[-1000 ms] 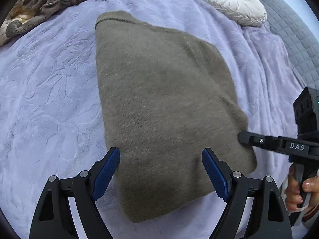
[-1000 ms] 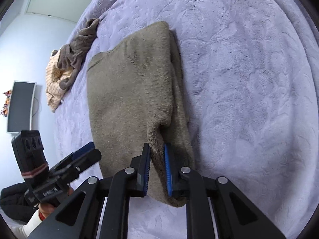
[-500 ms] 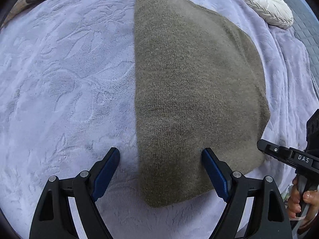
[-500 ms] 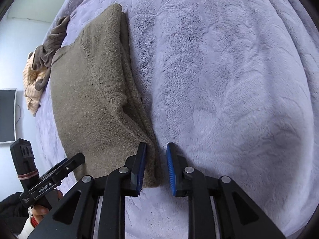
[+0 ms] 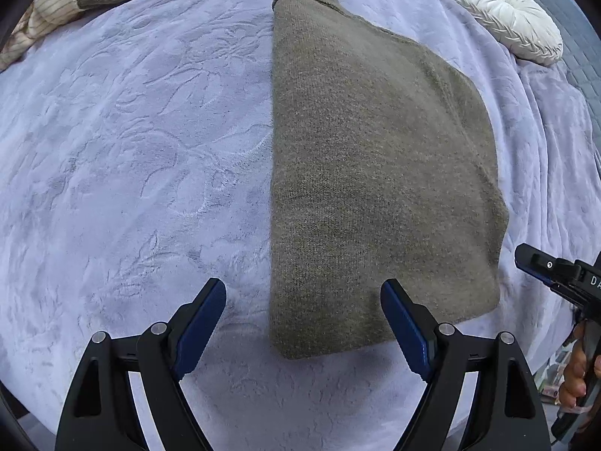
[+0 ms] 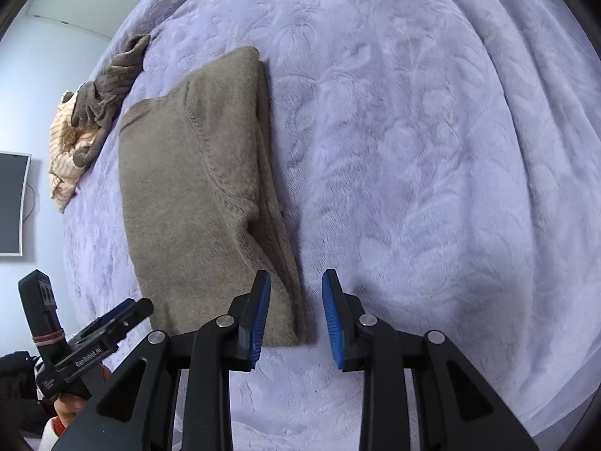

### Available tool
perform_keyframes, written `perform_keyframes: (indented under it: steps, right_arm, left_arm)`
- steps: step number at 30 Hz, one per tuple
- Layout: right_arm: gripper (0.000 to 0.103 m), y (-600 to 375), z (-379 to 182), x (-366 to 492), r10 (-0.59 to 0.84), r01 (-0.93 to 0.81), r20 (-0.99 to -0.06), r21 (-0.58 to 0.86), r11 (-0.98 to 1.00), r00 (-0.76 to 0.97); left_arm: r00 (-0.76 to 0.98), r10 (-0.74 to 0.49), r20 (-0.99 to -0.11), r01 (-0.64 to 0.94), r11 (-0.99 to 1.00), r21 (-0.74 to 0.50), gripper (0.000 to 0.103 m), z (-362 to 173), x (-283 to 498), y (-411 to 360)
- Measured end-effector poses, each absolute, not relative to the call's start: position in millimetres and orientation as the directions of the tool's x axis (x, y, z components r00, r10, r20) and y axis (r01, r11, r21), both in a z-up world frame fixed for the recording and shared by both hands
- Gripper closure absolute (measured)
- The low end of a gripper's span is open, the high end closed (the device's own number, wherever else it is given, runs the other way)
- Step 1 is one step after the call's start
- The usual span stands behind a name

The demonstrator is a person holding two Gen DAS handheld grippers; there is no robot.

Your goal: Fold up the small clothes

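The folded olive sweater (image 5: 375, 173) is lying flat on the lavender blanket (image 5: 131, 150), long axis running away from both cameras. Left gripper (image 5: 304, 323) is gaping wide, empty; right gripper (image 6: 296, 319), marked "DA", has just been opening, nothing between

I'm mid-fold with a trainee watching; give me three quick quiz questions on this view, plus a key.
1. True or false: the right claw is clamped on the folded olive sweater.
2. What is the left claw holding? A) a sweater corner B) nothing C) the round white cushion
3. Fill in: the sweater lies on a ____ bedspread.

Key: 1 false; its jaws have just been opening and stand apart, gripping nothing. 2 B. 3 lilac.
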State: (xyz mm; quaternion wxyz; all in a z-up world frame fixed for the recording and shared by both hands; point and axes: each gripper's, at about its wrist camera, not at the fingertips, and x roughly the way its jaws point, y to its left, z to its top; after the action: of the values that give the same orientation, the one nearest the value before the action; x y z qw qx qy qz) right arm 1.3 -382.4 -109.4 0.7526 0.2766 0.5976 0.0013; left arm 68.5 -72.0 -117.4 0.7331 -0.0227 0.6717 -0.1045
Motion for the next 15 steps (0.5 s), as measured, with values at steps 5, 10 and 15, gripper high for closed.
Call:
perform_keyframes:
  steps: [5, 10, 15]
  right_arm:
    - [0.071, -374.2, -104.5, 7.9, 0.341, 0.298, -0.894, 0.423, 0.856, 0.290]
    - [0.071, -368.4, -109.2, 9.3, 0.360, 0.302, -0.891, 0.436, 0.848, 0.277]
    - [0.064, -371.2, -112.7, 5.9, 0.364, 0.316, -0.890, 0.442, 0.840, 0.276]
  left_arm:
    - [0.081, -0.162, -0.983, 0.141, 0.979, -0.150, 0.018, -114.6, 72.5, -82.4]
    - [0.078, -0.145, -0.986, 0.147, 0.980, -0.132, 0.018, -113.3, 79.2, -88.0]
    - [0.087, -0.141, -0.986, 0.133, 0.983, -0.129, 0.010, -113.7, 83.0, -85.4]
